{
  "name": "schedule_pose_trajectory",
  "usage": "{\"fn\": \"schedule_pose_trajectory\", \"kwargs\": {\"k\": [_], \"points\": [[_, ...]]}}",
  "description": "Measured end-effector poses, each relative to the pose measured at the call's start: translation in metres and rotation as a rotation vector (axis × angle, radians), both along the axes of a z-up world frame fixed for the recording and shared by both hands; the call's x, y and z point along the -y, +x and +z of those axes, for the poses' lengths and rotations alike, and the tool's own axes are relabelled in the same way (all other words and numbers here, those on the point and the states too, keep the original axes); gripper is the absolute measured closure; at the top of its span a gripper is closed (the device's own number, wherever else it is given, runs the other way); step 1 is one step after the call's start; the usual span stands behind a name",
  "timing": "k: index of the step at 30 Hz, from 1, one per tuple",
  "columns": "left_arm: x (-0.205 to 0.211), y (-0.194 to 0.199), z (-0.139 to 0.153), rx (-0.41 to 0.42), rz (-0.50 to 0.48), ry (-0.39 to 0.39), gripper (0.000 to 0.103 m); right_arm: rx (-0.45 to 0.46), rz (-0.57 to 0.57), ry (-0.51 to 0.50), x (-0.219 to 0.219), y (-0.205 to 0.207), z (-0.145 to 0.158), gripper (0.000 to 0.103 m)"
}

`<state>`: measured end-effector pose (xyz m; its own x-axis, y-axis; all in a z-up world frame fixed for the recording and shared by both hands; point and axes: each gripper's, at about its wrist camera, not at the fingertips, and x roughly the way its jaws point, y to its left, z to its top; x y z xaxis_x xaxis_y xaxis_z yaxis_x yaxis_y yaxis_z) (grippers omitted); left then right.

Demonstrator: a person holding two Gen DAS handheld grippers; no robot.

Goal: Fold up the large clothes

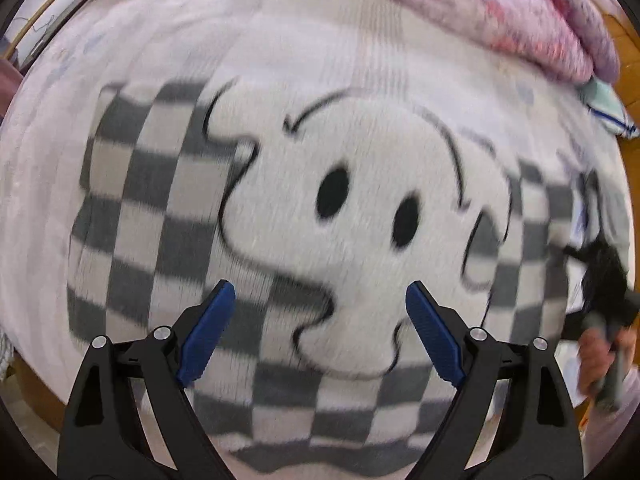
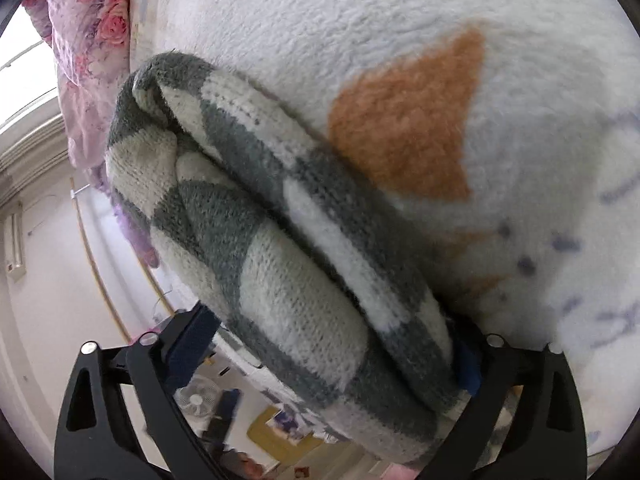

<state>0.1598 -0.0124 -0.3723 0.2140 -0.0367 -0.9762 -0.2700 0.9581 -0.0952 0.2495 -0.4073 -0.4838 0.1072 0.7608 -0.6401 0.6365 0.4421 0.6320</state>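
**Folded edge runs through the right jaws; left jaws hang free above**

Checked sweater [image 1: 320, 208] lies flat on the bed [image 1: 280, 40]. Left gripper [image 1: 320, 300]: jaws apart, empty, pointing down over the sweater's middle. Right gripper [image 2: 332, 344]: jaws wide around the thick folded edge [image 2: 280, 240], which runs away from them lengthwise; actual clamping can't be told. Right is nearer.

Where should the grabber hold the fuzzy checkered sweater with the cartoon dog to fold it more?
Probably the thick folded edge of the grey-and-white checkered fleece sweater, coming from the side. There the layers stack into one roll that fits between the right gripper fingers. The flat top under the open left gripper offers nothing to pinch.
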Motion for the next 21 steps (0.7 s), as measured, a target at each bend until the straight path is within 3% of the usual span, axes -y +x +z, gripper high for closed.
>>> {"fn": "schedule_pose_trajectory", "kwargs": {"k": [1,4,6,9,11,13,15,18,21], "points": [[0.006,0.008,0.000,0.005,-0.002,0.016,0.015,-0.003,0.003,-0.015,-0.001,-0.002,0.004,0.034],[0.022,0.023,0.004,0.017,-0.031,0.067,0.015,0.027,-0.009,-0.025,-0.005,-0.012,0.026,0.060],[0.024,0.043,0.002,0.012,-0.089,-0.007,0.018,0.092,0.035,-0.119,-0.015,-0.016,0.046,0.063],[0.025,0.067,-0.002,-0.036,-0.122,-0.064,0.063,0.174,0.095,-0.243,-0.037,-0.021,0.074,0.065],[0.025,0.088,-0.001,-0.037,-0.130,-0.066,0.068,0.198,0.133,-0.307,-0.049,-0.021,0.091,0.066],[0.029,0.111,0.002,-0.021,-0.154,-0.065,0.087,0.192,0.107,-0.307,-0.057,-0.024,0.099,0.066],[0.037,0.133,-0.006,-0.079,-0.184,-0.042,0.094,0.199,0.127,-0.323,-0.063,-0.025,0.108,0.066],[0.042,0.160,-0.058,-0.230,-0.188,-0.076,0.100,0.217,0.170,-0.406,-0.080,-0.029,0.113,0.066],[0.043,0.175,-0.082,-0.245,-0.183,-0.069,0.103,0.198,0.184,-0.447,-0.086,-0.024,0.108,0.065]]}}
